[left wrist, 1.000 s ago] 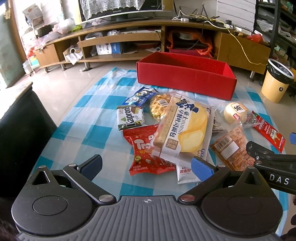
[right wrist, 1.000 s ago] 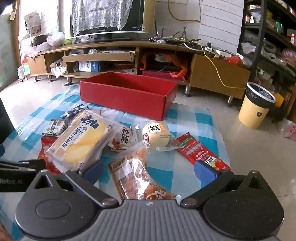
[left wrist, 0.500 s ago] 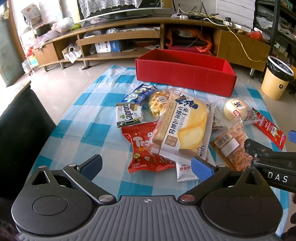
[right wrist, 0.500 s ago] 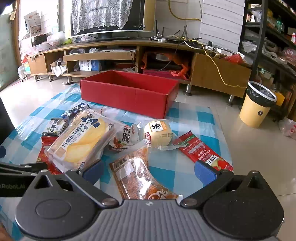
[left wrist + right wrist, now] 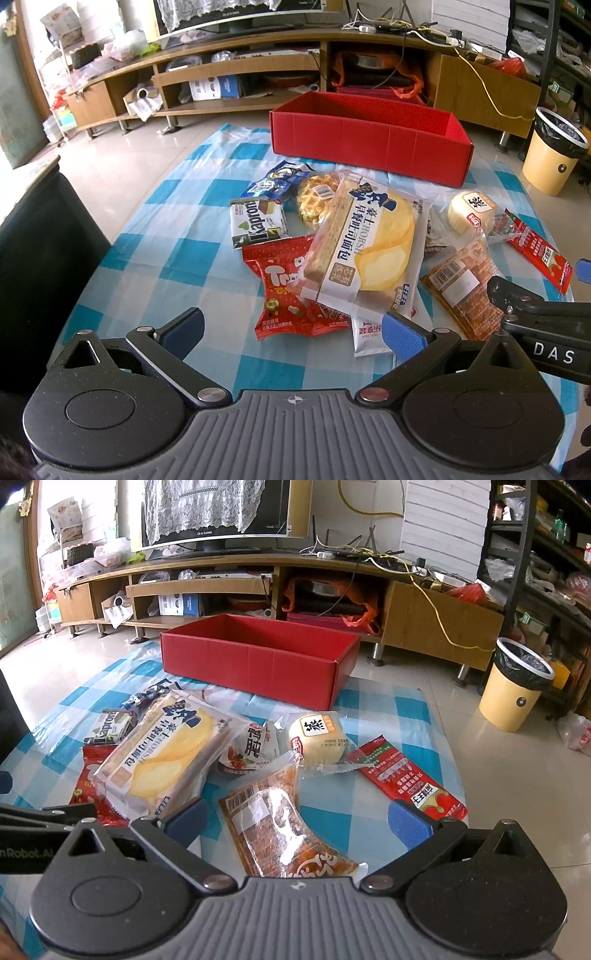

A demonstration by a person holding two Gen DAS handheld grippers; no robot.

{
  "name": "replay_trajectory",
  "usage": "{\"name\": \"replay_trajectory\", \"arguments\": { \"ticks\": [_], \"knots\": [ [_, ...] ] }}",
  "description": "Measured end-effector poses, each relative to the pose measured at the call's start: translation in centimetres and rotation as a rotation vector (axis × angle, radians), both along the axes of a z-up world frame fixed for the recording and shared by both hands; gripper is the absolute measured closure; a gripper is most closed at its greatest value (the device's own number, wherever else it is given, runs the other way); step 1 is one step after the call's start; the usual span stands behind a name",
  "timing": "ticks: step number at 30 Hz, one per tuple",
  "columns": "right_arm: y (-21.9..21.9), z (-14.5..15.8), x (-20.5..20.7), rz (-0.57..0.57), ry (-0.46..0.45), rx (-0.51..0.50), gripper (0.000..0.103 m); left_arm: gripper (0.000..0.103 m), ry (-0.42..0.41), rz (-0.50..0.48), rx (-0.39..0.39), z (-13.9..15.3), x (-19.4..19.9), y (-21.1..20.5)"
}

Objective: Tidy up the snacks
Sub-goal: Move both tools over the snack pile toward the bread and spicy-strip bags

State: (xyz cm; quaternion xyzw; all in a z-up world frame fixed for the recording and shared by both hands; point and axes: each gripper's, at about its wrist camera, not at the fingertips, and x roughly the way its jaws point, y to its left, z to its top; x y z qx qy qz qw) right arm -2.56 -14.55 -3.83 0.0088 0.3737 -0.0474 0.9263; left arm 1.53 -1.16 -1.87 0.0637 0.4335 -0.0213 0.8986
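The right gripper [image 5: 297, 818], jaws spread wide, hangs over a clear packet of orange-brown snack [image 5: 280, 827] on a blue-checked cloth [image 5: 373, 716]. A toast bread bag [image 5: 166, 753] and round bun [image 5: 317, 738] lie nearby (a red sachet [image 5: 406, 779] sits beside them), before an empty red box [image 5: 258, 653].

Snacks piled on the cloth: bread pack [image 5: 365, 243] on top, overlapping red bag [image 5: 291, 295]; bun [image 5: 317, 734], red sachet [image 5: 406, 779] lie apart. Red box [image 5: 258, 657] open behind.
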Motion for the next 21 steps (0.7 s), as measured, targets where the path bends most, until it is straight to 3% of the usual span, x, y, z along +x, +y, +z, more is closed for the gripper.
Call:
{"name": "replay_trajectory", "arguments": {
  "ticks": [21],
  "knots": [
    [0.21, -0.34, 0.14, -0.001, 0.016, -0.007, 0.001, 0.0, 0.006, -0.017, -0.002, -0.14, -0.2, -0.33]
  ]
}}
